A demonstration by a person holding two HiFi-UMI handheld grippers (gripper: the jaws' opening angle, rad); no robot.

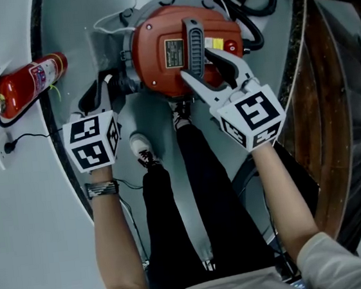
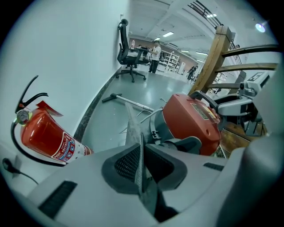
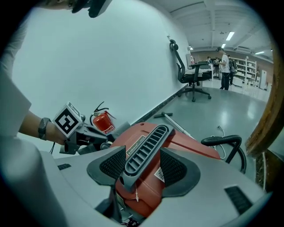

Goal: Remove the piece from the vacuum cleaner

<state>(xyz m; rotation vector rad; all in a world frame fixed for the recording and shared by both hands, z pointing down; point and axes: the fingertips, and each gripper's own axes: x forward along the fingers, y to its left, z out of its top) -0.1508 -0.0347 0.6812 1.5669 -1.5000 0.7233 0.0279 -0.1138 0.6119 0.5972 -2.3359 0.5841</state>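
Note:
A red vacuum cleaner (image 1: 170, 51) stands on the floor by my feet, with a dark grey handle (image 1: 193, 42) across its lid. My right gripper (image 1: 197, 63) straddles that handle (image 3: 144, 148), and its pads hug both sides of it. My left gripper (image 1: 110, 84) is at the cleaner's left side. In the left gripper view its jaws (image 2: 141, 166) are pinched on a thin grey piece (image 2: 133, 128). The piece stands edge-on and rises toward the cleaner's grey side fitting. Its far end is hidden.
A red fire extinguisher (image 1: 28, 83) lies along the wall at left, near a wall socket (image 1: 3, 151). A black hose (image 1: 249, 9) curls behind the cleaner. A wooden frame (image 1: 330, 91) runs down the right. A metal wand (image 2: 128, 101) lies farther along the floor.

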